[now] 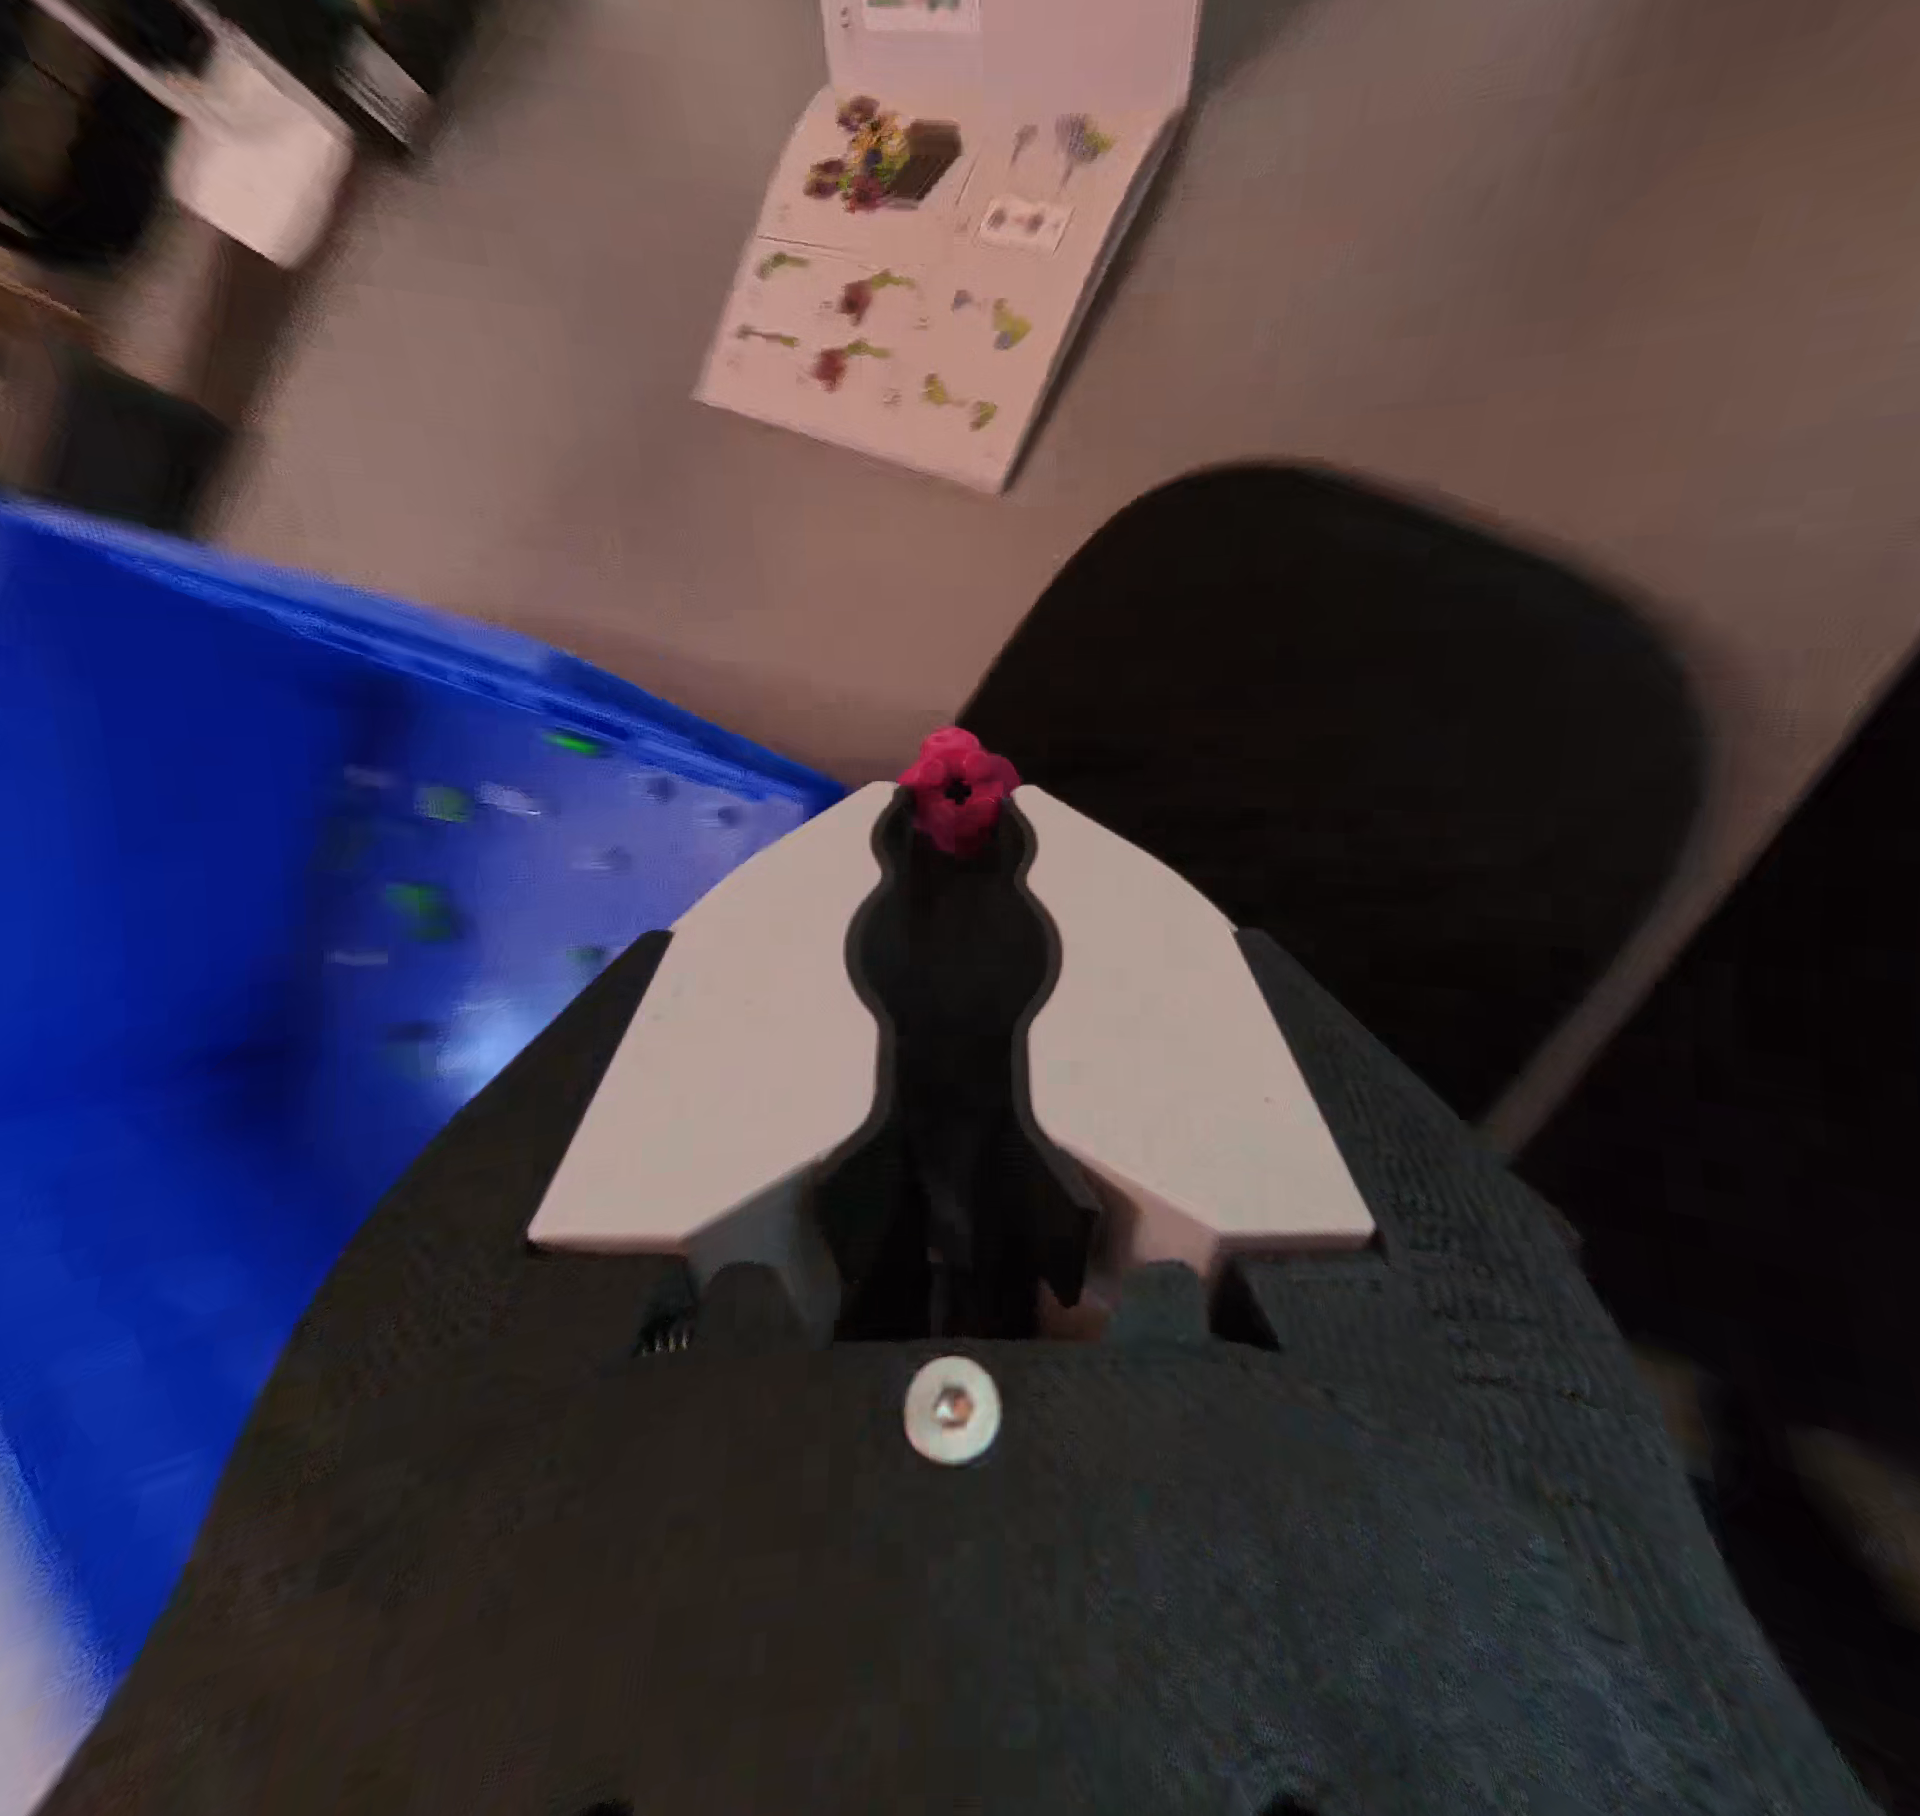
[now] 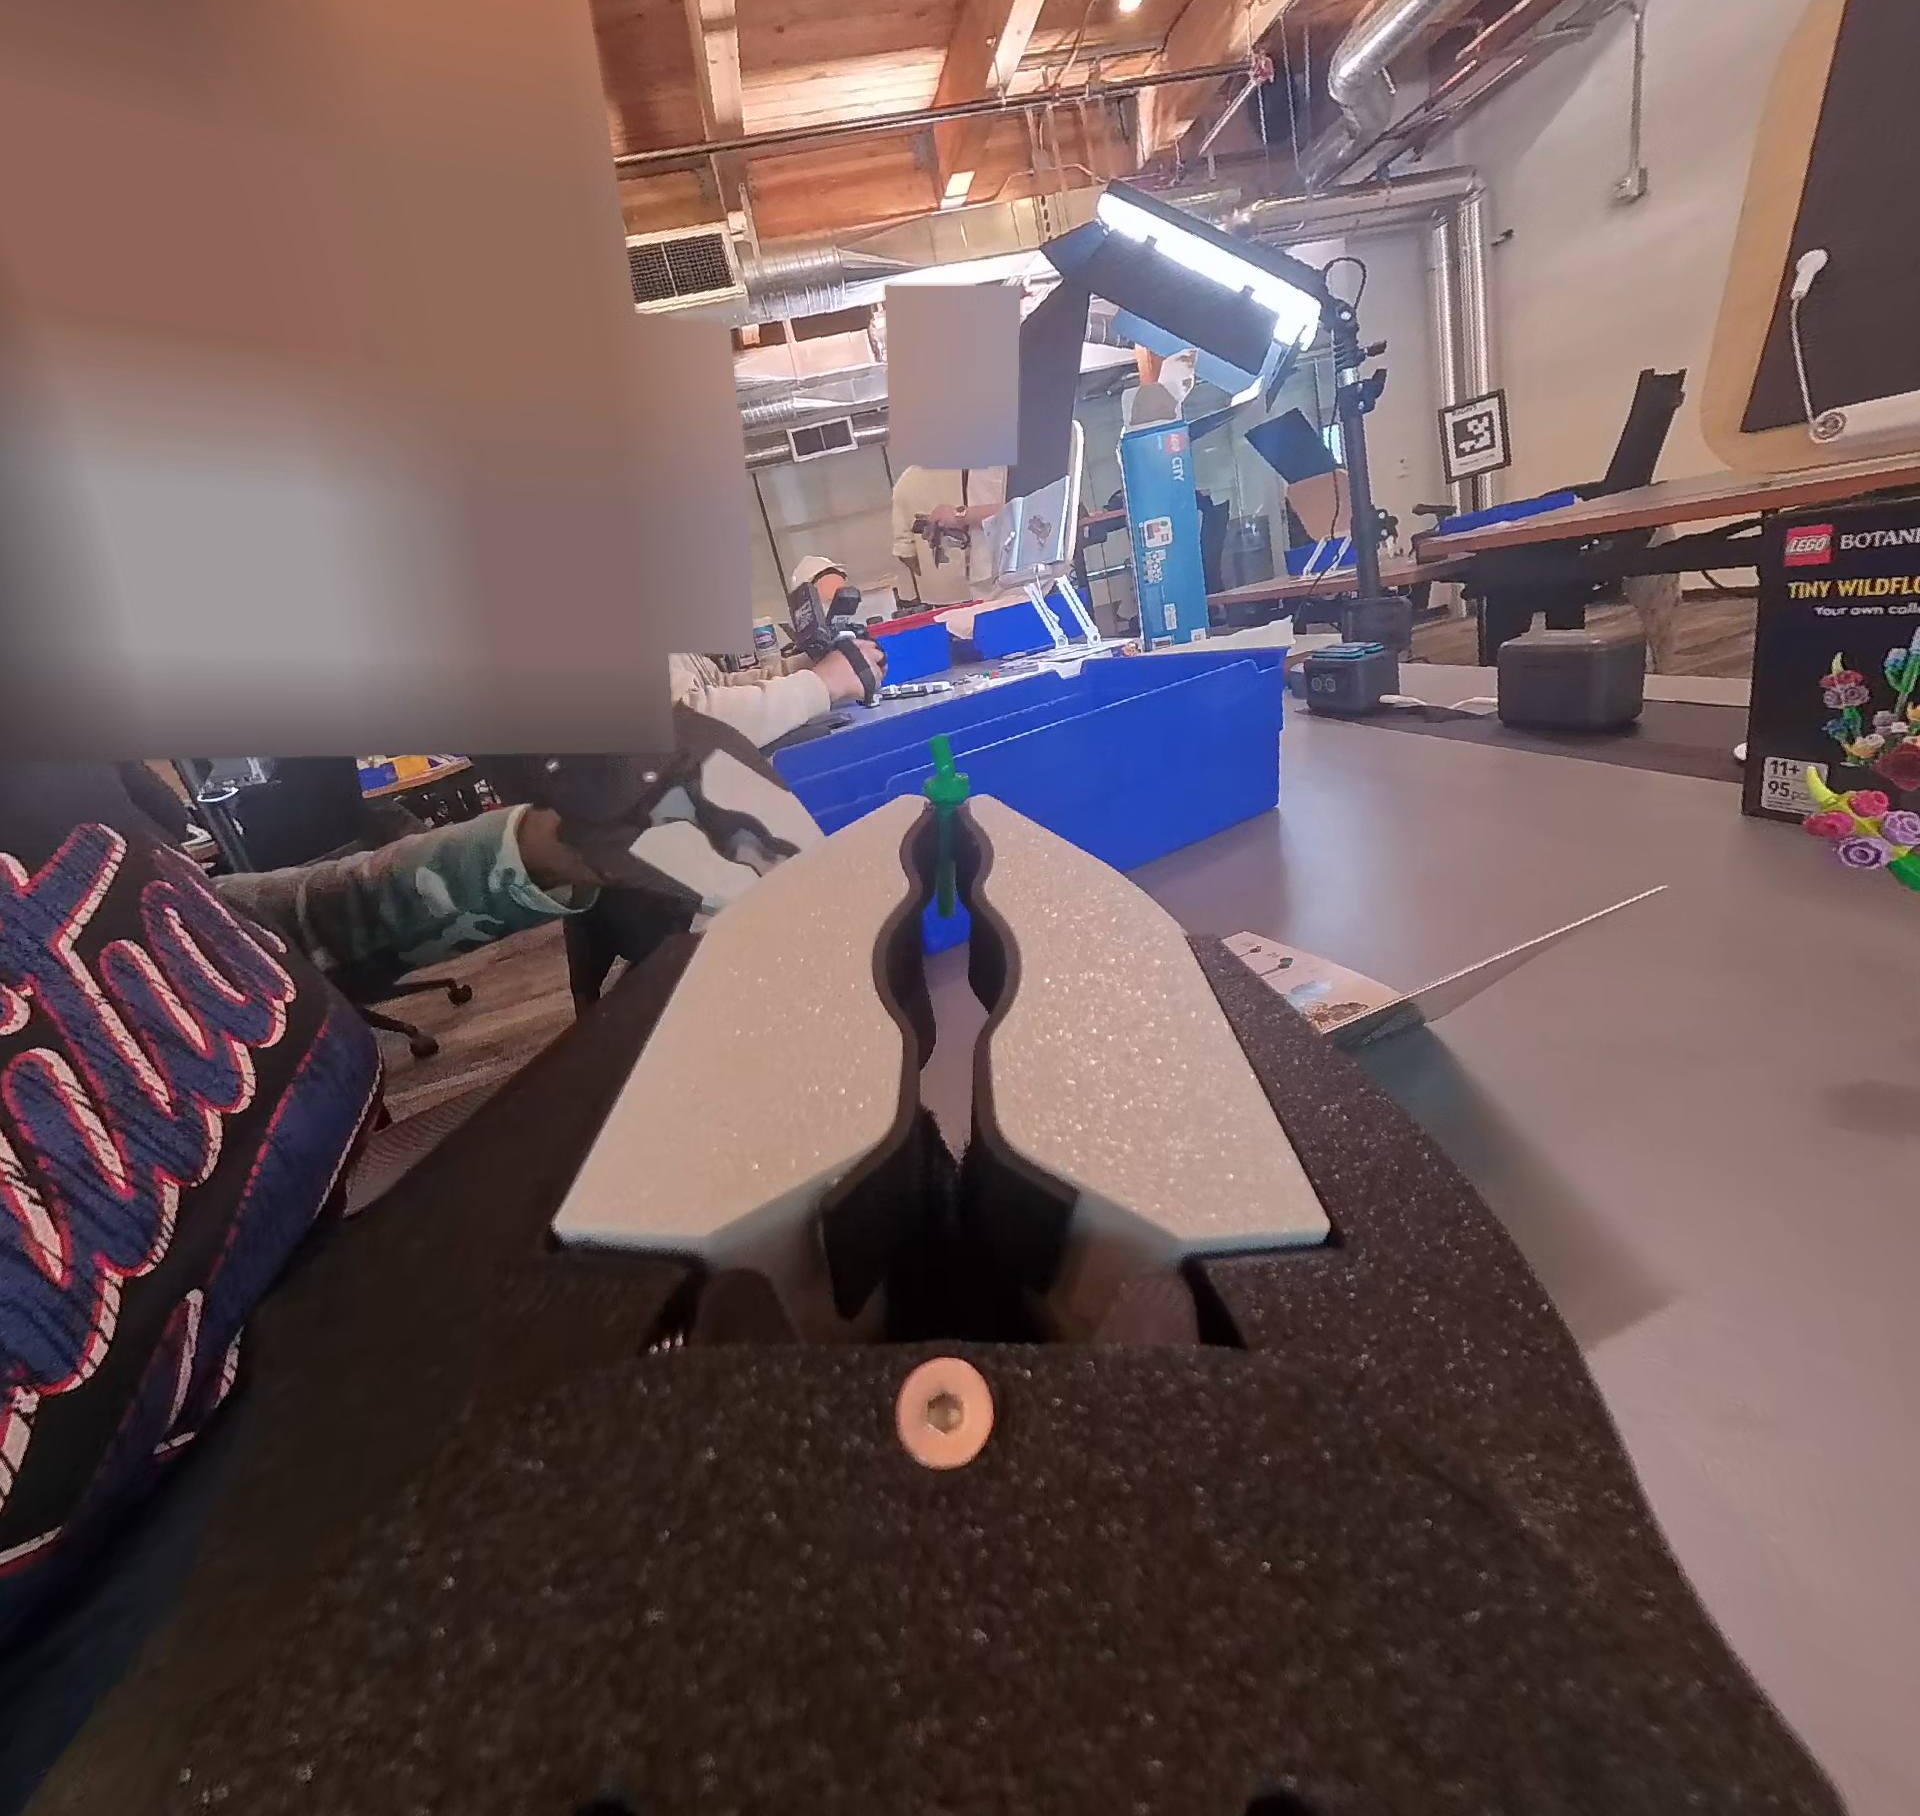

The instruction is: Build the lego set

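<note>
Pinching a small red flower piece at its very tips, the left gripper is closed narrow around it, and the hole in the middle of the piece faces the camera. Below this gripper there is a black chair seat, and to its left a blue bin holds loose small parts. These parts are blurred, so I cannot say which pieces they are. Farther on, an open instruction booklet lies on the grey tabletop.

The right gripper is also nearly closed and holds a thin green stem piece upright between its tips, with the top of the stem standing above the fingers. Behind it is another blue bin, and at the right edge the set's box stands on the tabletop, with some finished small flowers just beside it.

I judge that the step in hand is to join one flower head to its stem. The next move probably calls for bringing the two grippers together, lining the hole of the red piece with the top of the stem, and pressing along the axis of the stem. Both grips are only at the tips, so a push from the side could twist a piece out.
</note>
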Tool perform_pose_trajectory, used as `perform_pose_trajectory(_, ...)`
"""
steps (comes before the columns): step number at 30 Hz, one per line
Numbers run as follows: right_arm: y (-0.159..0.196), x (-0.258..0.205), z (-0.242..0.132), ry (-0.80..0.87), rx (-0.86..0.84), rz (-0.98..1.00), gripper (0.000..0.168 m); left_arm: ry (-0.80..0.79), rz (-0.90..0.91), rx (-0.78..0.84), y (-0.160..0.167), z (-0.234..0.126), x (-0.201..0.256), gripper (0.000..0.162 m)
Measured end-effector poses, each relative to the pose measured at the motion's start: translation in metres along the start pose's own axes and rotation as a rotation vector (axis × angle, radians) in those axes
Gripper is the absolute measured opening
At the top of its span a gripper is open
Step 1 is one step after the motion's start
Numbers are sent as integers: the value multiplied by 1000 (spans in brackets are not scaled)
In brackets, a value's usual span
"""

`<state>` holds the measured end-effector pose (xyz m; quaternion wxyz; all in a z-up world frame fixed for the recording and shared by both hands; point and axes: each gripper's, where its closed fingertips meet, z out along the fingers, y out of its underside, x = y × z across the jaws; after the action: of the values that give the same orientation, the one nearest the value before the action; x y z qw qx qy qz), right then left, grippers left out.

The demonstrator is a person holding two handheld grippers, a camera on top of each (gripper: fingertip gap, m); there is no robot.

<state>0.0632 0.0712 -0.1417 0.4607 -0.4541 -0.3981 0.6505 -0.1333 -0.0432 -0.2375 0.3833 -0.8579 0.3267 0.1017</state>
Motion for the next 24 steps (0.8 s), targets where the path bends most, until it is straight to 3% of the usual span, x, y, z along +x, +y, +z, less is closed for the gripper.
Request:
perform_pose_trajectory(2, 0, 0, 0, 1, 1, -1, 3, -208, 381, -132, 3, -6, -13, 17)
perform_pose_trajectory(4, 0, 0, 0, 2, 2, -4, 3, -284, 665, -283, 12, -4, -12, 17)
perform_pose_trajectory(8, -1, 0, 0, 2, 6, -5, 2, -222, 806, -341, 19, 4, 3, 16)
perform_pose_trajectory(14, -2, -1, 0, 1, 9, -9, 3, 63, 602, -304, 13, 0, 35, 10)
perform_pose_trajectory(18, -2, -2, -1, -1, 12, -5, 3, 95, 426, -226, 4, -4, 33, 15)
perform_pose_trajectory(22, -2, -2, 0, -2, 11, -3, 3, 107, 80, -143, -1, -21, 15, 17)
perform_pose_trajectory(24, -2, -2, 0, -3, 12, -1, 3, 202, -161, -158, 11, -26, 17, 24)
